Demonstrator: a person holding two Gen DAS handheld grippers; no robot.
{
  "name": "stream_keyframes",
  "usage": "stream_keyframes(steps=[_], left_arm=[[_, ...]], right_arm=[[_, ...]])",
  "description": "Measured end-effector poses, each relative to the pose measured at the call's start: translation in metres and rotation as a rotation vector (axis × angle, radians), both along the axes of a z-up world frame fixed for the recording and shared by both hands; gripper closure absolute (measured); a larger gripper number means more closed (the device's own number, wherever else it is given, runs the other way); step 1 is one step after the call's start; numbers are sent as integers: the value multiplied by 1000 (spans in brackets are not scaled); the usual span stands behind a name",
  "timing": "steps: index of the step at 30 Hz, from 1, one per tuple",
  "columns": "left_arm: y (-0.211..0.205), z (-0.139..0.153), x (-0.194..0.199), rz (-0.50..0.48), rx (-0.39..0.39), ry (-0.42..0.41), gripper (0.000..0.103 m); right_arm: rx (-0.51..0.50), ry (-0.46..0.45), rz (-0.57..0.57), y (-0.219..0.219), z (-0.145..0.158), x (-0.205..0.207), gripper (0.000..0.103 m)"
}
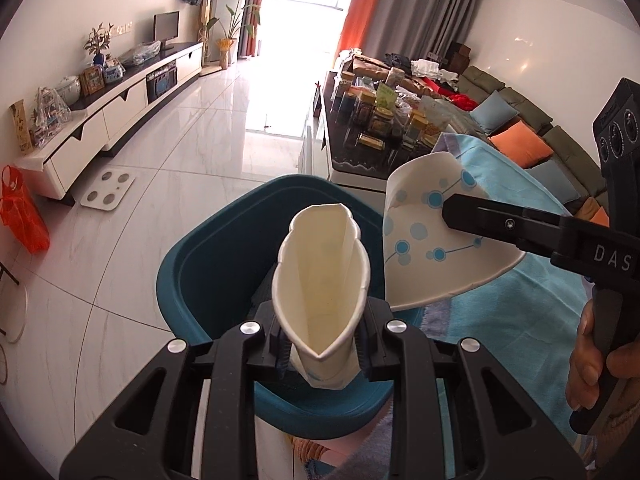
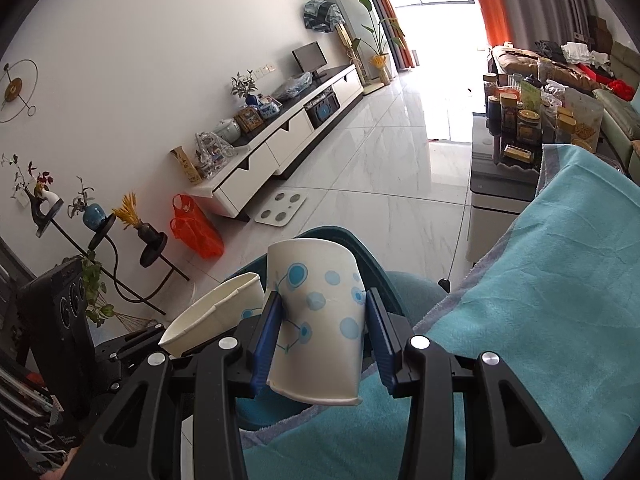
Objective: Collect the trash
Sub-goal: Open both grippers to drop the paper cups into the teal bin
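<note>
My left gripper point(image 1: 322, 346) is shut on a squashed white paper cup point(image 1: 320, 280), its flattened mouth facing the camera, held over the open teal bin point(image 1: 188, 264). To its right, the right gripper point(image 1: 460, 216) grips a second paper cup with blue dots point(image 1: 420, 248), tilted above the bin's right rim. In the right wrist view the right gripper point(image 2: 324, 336) is shut on that dotted cup point(image 2: 320, 320), bottom end toward the camera. The squashed cup point(image 2: 212, 316) and the left gripper point(image 2: 132, 344) show at lower left, with the teal bin point(image 2: 372, 264) behind the cups.
A turquoise towel point(image 1: 520, 300) point(image 2: 540, 300) covers the surface right of the bin. Beyond are a dark coffee table crowded with jars point(image 1: 380, 120), a sofa with cushions point(image 1: 520, 136), a white TV cabinet point(image 1: 112, 112), an orange bag point(image 1: 24, 216) and a scale point(image 1: 108, 190) on the tiled floor.
</note>
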State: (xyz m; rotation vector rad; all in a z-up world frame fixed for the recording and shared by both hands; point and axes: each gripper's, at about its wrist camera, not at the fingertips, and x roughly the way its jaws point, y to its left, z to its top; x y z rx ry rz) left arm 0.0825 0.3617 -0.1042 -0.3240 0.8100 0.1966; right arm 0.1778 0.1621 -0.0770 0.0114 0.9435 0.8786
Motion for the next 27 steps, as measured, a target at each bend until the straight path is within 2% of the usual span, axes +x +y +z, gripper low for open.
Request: stream_keyframes(steps=[9, 14, 18, 24, 27], left_arm=[[15, -35, 27, 30, -41, 40, 78], [22, -51, 37, 53, -71, 50, 61], [26, -58, 40, 65, -93, 47, 52], [18, -52, 25, 67, -75, 17, 51], [12, -37, 11, 58, -57, -23, 45]], right_arm=[[-68, 36, -3, 24, -18, 8, 62], [-80, 71, -25, 29, -25, 14, 61], [-76, 73, -18, 28, -26, 13, 61], [-47, 81, -22, 16, -23, 10, 61], [-27, 73, -27, 3, -17, 7, 60]])
